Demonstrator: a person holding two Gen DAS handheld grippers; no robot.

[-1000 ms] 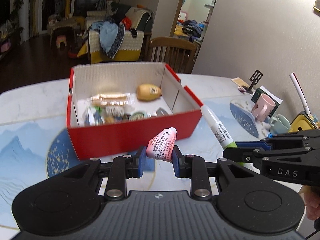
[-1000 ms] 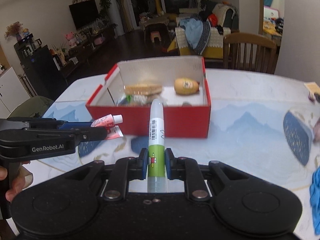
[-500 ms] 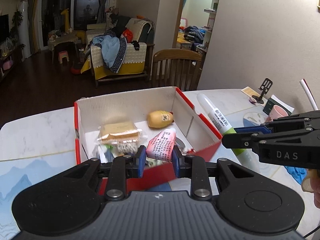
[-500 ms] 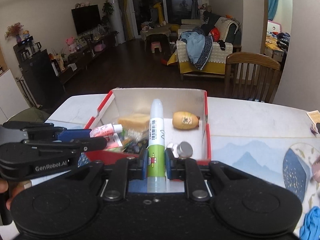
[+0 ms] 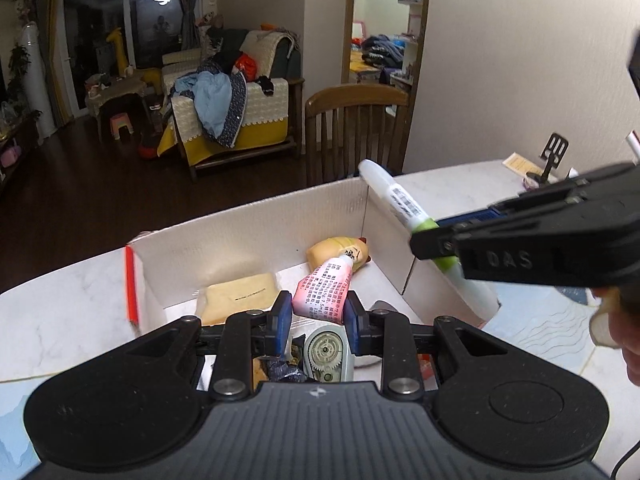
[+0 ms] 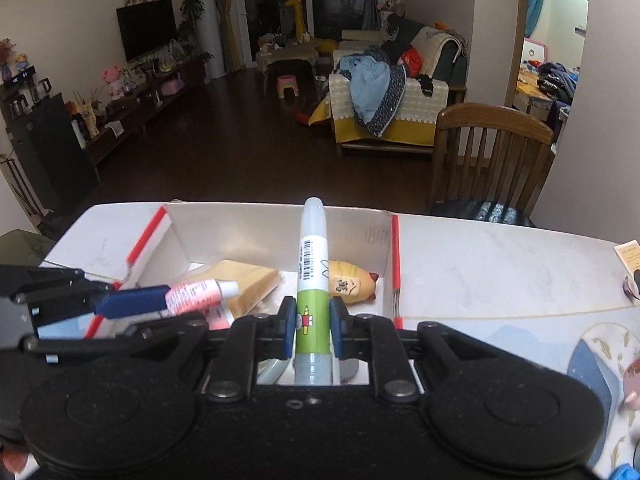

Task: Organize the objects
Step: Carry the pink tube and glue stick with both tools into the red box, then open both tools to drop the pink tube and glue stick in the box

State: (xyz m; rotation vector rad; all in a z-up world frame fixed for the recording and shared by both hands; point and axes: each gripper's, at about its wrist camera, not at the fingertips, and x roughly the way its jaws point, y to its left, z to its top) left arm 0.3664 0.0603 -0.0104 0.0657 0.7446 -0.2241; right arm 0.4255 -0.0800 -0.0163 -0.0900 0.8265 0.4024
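Left wrist view: the left gripper (image 5: 317,316) pinches a pink tube (image 5: 324,290) over the open box (image 5: 256,220); the right gripper (image 6: 311,330) clamps a green pen (image 6: 313,280) alongside. Released together, the two could collide or the pen could tip over the box wall onto the counter (image 6: 500,264).

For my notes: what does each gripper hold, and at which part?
Left gripper: pink tube, near its flat end. Right gripper: glue pen, at its green lower body.

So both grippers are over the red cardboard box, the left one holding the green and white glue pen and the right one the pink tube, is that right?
Swapped. The left gripper holds the pink printed tube, shown by the left wrist view; the right gripper holds the green and white glue pen. Both are over the red cardboard box.
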